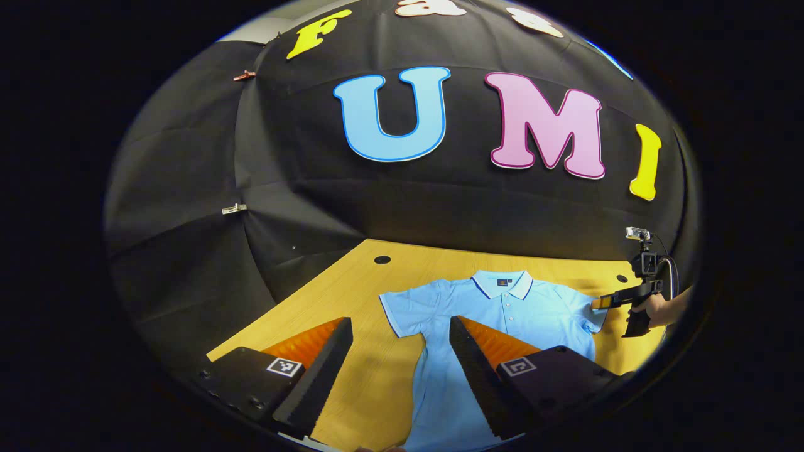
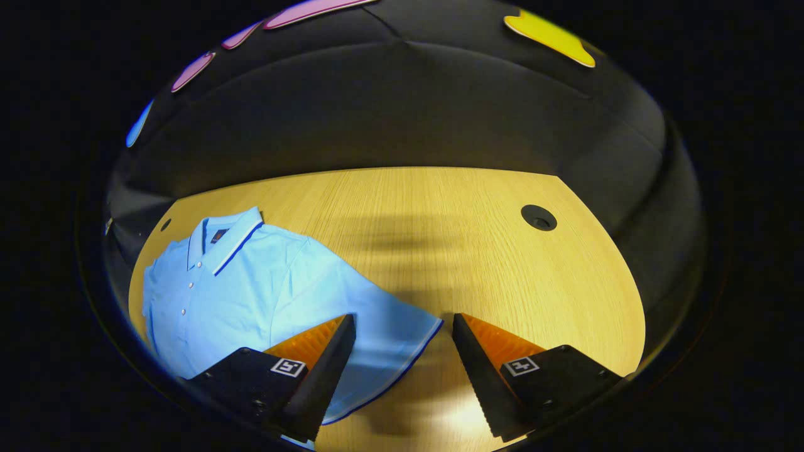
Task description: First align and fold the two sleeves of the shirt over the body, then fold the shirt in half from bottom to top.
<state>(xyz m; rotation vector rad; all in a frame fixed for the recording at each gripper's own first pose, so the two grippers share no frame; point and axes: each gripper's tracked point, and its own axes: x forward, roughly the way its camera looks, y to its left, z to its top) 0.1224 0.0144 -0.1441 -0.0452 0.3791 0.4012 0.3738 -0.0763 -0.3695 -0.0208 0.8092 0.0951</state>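
A light blue polo shirt (image 1: 496, 326) lies flat and unfolded on the wooden table (image 2: 440, 238), collar toward the far wall. The left gripper (image 1: 401, 326) hangs over its left sleeve (image 1: 405, 307), jaws wide apart, holding nothing. The right gripper (image 2: 401, 323) hovers above the right sleeve (image 2: 383, 339), likewise spread and empty-handed.

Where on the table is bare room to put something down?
Bare wood lies past the shirt's sleeve, toward the round hole in the table. A narrower strip runs between the collar and the wall. The shirt's side is crowded.
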